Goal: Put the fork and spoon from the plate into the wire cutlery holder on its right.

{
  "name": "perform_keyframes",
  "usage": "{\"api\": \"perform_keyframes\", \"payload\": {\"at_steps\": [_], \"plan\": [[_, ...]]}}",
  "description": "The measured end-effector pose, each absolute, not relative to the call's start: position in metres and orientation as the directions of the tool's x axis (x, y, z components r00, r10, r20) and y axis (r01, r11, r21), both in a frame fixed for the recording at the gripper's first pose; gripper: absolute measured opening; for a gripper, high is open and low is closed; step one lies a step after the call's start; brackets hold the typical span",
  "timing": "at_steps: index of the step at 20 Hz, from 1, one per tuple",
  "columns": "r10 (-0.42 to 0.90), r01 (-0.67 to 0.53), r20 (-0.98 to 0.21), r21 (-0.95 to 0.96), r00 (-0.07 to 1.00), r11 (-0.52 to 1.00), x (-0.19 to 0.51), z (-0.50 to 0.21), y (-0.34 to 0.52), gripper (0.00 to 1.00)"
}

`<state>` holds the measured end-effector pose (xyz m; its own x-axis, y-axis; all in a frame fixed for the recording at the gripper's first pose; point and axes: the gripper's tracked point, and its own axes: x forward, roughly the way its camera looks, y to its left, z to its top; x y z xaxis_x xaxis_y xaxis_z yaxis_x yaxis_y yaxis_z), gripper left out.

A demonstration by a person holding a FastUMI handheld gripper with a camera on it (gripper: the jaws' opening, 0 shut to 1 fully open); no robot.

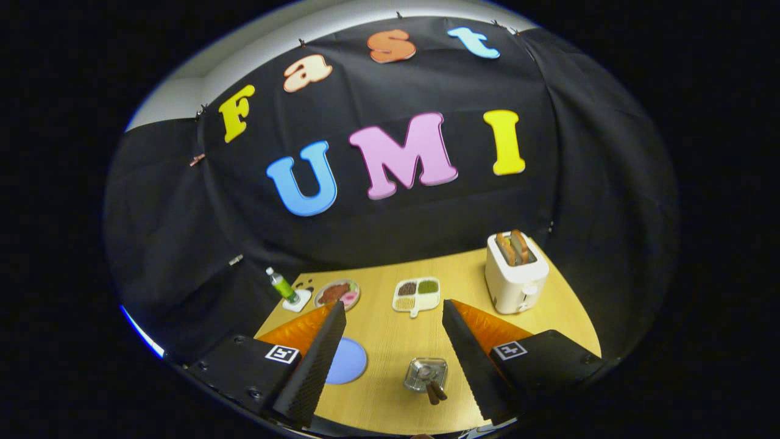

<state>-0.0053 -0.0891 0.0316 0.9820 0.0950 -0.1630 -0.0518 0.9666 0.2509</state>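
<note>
My gripper (393, 305) is open and high above the wooden table (390, 341), with nothing between its fingers. Below and between the fingers stands the wire cutlery holder (425, 373), close to the right finger. Two brown handles (436, 391) stick out of it; I cannot tell which is the fork and which the spoon. To its left lies the round blue plate (350, 361), partly hidden behind the left finger. The part of the plate that shows is bare.
Beyond the fingers a white toaster (515, 277) with two slices of bread stands at the back right. A white divided dish (417, 294) of grains, a plate of food (337, 294) and a green bottle (281, 285) line the table's far edge.
</note>
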Motion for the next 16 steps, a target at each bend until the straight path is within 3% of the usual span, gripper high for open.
{"api": "perform_keyframes", "payload": {"at_steps": [5, 16], "plan": [[0.001, 0.001, -0.006, 0.231, 1.0, 0.973, -0.016, 0.068, -0.109, 0.99], [-0.03, 0.03, -0.002, 0.093, 1.0, 0.995, -0.012, 0.056, -0.113, 0.99]]}}
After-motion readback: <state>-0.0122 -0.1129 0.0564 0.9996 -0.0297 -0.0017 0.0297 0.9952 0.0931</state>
